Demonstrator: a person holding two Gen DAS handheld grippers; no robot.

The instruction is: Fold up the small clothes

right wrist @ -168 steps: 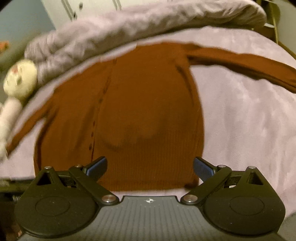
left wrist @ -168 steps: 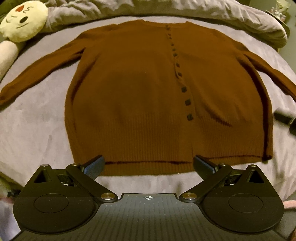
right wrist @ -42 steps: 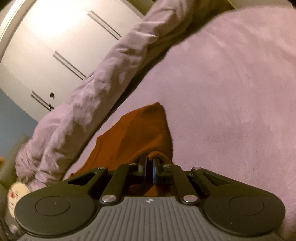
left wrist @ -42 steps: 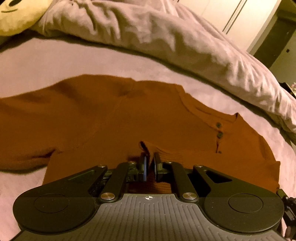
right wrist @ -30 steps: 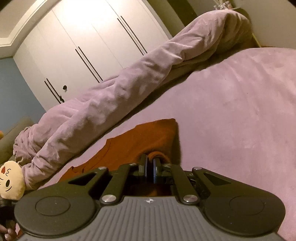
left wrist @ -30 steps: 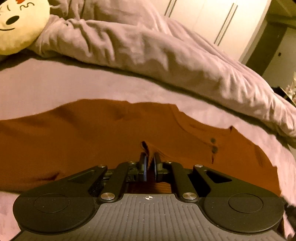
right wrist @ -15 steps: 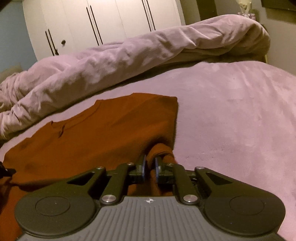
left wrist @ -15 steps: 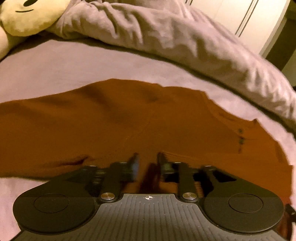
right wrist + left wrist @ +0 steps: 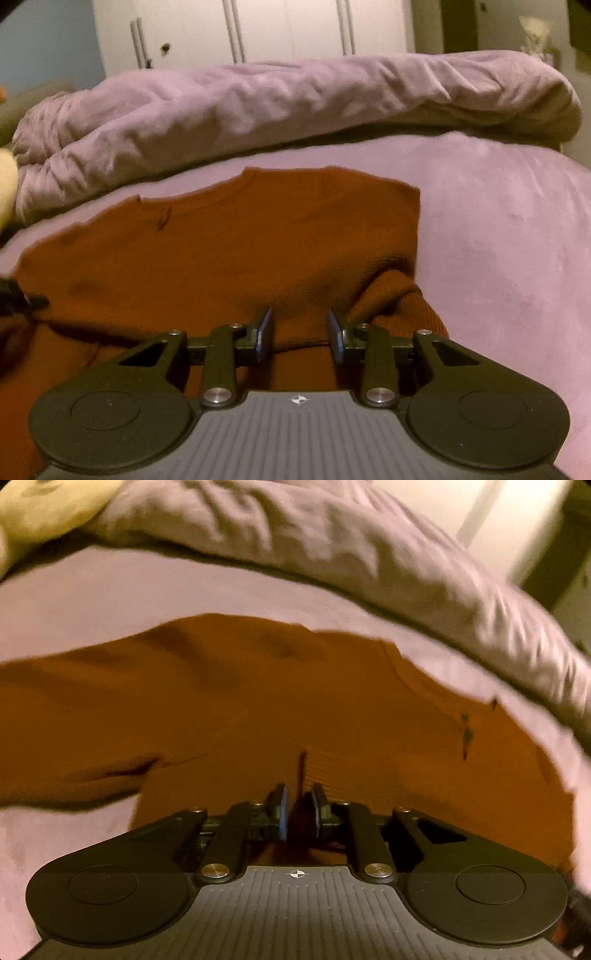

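A rust-brown knit cardigan (image 9: 258,709) lies on the bed, its hem folded up over the body toward the collar; it also shows in the right wrist view (image 9: 240,258). My left gripper (image 9: 298,812) sits low over the folded hem with its jaws a narrow gap apart; dark fabric lies between them, and I cannot tell if they pinch it. My right gripper (image 9: 300,334) is open over the cardigan's right side, and a bunched fold of ribbed hem (image 9: 399,299) lies beside its right finger. The left sleeve (image 9: 55,731) stretches out to the left.
A rumpled lilac duvet (image 9: 280,107) is heaped along the far side of the bed (image 9: 509,240). A yellow plush pillow (image 9: 40,506) lies at the far left. White wardrobe doors (image 9: 258,29) stand behind. The other gripper's tip (image 9: 14,295) shows at the left edge.
My right gripper has opened and let the hem drop in a bunch beside it. My left gripper's jaws opened wider half a second ago and stand closer together now.
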